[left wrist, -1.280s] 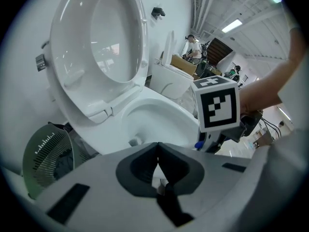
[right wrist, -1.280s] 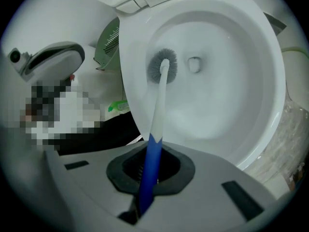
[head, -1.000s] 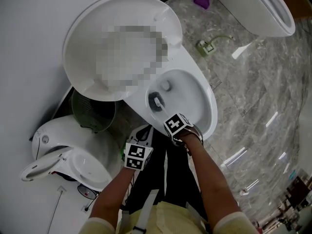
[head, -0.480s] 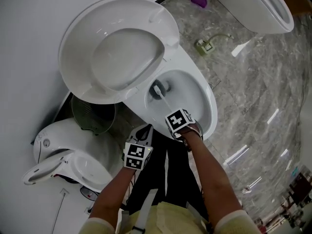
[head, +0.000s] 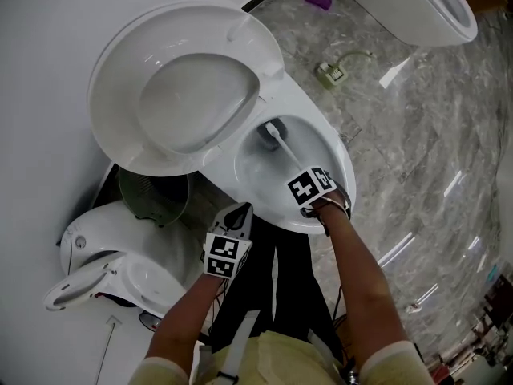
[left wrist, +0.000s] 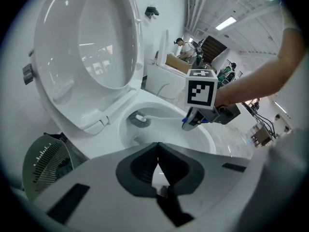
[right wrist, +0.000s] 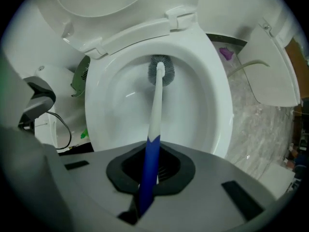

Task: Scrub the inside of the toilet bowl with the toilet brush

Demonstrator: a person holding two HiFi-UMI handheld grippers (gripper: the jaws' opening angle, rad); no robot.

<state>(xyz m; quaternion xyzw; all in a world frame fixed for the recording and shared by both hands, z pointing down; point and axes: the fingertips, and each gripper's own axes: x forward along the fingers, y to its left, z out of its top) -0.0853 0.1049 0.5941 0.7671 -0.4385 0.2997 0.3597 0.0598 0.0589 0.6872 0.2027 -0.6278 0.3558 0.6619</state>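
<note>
We stretch our right arm (head: pixel 357 271) out over the bowl (right wrist: pixel 219 110), right gripper (right wrist: pixel 148 173) clamped on the brush (right wrist: pixel 155 100) by its blue handle, bristle head down in the bowl straight ahead of the jaws, while our left gripper (left wrist: pixel 158 170) hangs alongside, jaws together, empty.

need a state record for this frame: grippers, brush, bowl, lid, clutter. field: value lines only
right gripper: shut on toilet brush, gripping its blue handle end
left gripper: shut, nothing between the jaws, held near the bowl's front rim
brush head: inside toilet bowl, at the far end below the hinges
seat and lid: raised
nearby: green mesh bin left of the toilet; second toilet across the floor
</note>
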